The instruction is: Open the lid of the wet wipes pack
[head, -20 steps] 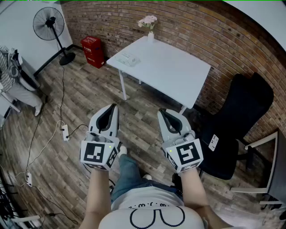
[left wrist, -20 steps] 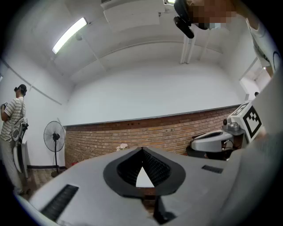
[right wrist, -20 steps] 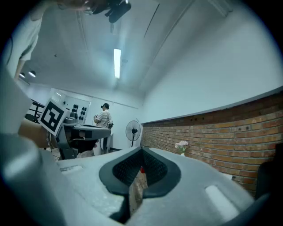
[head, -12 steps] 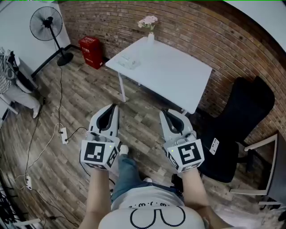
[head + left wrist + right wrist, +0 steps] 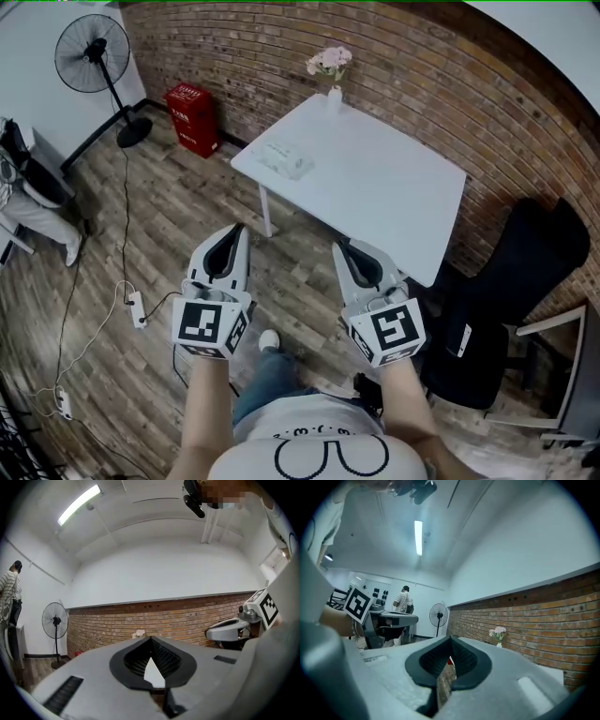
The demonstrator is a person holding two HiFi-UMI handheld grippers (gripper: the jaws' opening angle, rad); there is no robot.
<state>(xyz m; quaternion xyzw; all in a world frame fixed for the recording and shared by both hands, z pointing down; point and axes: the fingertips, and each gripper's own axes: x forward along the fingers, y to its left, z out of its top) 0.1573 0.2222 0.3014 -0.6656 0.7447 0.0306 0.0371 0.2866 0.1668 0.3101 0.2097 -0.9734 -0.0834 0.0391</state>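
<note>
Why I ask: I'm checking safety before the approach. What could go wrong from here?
The power strip and its cable lie on the floor close by; a step toward the white table could catch them.
The left tool and right tool are both shut and empty; arriving like that, they may shove the wet wipes pack rather than grip it.
The flower vase beyond the pack could tip.
</note>
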